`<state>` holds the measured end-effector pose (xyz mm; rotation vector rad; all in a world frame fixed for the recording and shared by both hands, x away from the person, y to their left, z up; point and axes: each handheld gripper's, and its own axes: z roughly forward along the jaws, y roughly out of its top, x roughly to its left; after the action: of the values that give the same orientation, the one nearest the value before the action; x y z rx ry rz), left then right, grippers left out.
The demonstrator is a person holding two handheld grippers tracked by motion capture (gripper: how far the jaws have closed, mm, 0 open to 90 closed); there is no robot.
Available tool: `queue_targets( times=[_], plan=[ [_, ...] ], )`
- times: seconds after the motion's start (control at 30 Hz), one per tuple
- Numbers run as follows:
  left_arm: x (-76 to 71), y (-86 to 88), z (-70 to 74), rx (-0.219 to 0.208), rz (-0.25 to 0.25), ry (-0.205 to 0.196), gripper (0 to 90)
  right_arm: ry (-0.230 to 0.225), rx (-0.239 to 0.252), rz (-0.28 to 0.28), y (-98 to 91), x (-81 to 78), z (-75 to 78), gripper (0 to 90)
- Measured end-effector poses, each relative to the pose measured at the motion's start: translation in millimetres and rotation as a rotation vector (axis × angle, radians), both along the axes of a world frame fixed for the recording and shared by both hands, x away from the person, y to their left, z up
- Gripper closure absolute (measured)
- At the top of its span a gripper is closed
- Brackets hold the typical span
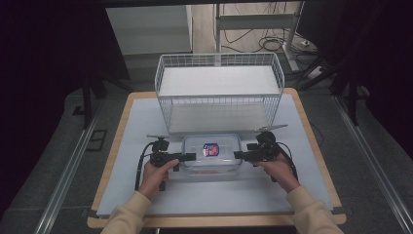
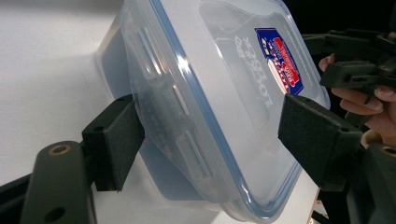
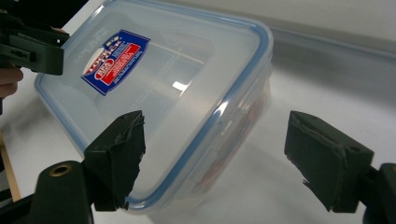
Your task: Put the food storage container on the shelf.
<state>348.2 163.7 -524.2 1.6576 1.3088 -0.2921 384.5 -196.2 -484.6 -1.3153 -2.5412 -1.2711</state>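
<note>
High view: both forearms, in cream sleeves, come up from the near edge and angle slightly inward, each hand wrapped around a gripper held roughly level and pointing toward the other. The left gripper (image 1: 187, 157) aims at the left end of the clear plastic container (image 1: 212, 155), and the right gripper (image 1: 239, 155) aims at its right end, so the two face each other across it.

The container sits on the white tabletop (image 1: 146, 122), near the middle, just in front of the white wire basket (image 1: 219, 90). Its long axis runs left to right across the tabletop, between the two grippers. Its blue-rimmed lid is on and faces up, with a red and blue label (image 1: 210, 149) near the centre.

In the left gripper view, the left gripper's (image 2: 210, 135) jaws stand partly open around the container's (image 2: 205, 93) short end, one jaw under the rim beside the side latch and the other over the lid; I cannot tell whether the pads press on it.

In the right gripper view, the right gripper's (image 3: 212, 158) jaws stand wide open. One jaw lies over the corner of the container (image 3: 187, 84), the other is well clear of it over bare tabletop, so nothing is gripped.
</note>
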Motion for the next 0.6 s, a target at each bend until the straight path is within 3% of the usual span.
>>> queue_targets(
  times=[0.43, 0.6],
  plan=[
    [-0.1, -0.2, 0.0, 0.002, 0.000, -0.002, 22.8, 0.161, 0.110, 0.033, 9.7, 11.7, -12.3, 19.7],
    [-0.3, -0.1, 0.0, 0.003, -0.003, -0.004, 22.8, 0.190, 0.123, 0.026, 9.4, 13.3, -13.1, 22.7]
  ],
)
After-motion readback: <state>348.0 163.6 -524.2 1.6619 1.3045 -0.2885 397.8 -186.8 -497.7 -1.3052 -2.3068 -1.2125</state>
